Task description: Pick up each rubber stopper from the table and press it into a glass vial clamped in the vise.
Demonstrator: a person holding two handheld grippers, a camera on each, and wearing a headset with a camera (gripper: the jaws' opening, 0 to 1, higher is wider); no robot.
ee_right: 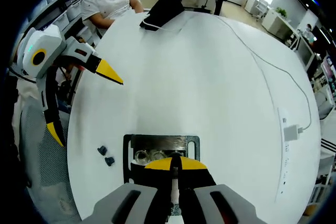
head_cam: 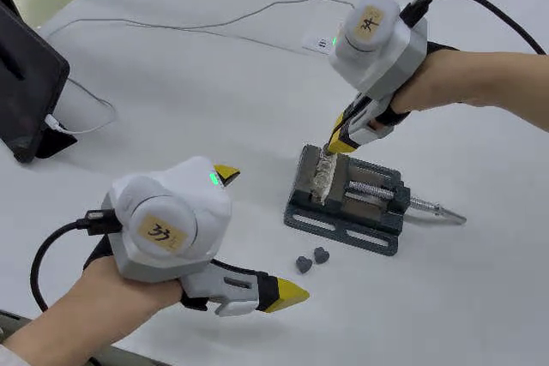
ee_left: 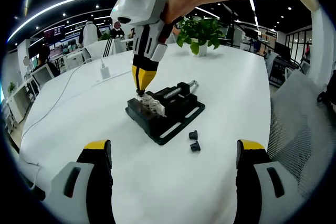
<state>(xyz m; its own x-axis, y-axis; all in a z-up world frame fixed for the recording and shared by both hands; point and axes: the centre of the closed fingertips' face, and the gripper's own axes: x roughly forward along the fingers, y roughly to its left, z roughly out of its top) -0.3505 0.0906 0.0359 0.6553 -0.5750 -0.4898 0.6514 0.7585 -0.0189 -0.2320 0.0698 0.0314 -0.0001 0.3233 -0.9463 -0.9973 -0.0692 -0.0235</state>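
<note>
White table [head_cam: 214, 83], vise [head_cam: 347, 212], two stoppers [head_cam: 321, 255]; number stickers [head_cam: 163, 233] on left tool [head_cam: 260, 233], right tool [head_cam: 339, 145]

head view: high, downward | left gripper view: low, back — faces shared vise [ee_left: 173, 116] | right gripper view: close above vise

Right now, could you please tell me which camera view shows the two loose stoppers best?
The head view: the stoppers lie unobstructed beside the vise. The left gripper view shows them smaller; the right gripper view, as tiny dark specks.

white table [head_cam: 214, 100] | vise [head_cam: 343, 225] | two rubber stoppers [head_cam: 304, 264] near vise | white cable [head_cam: 171, 27] | dark tablet [head_cam: 30, 83] at edge
</note>
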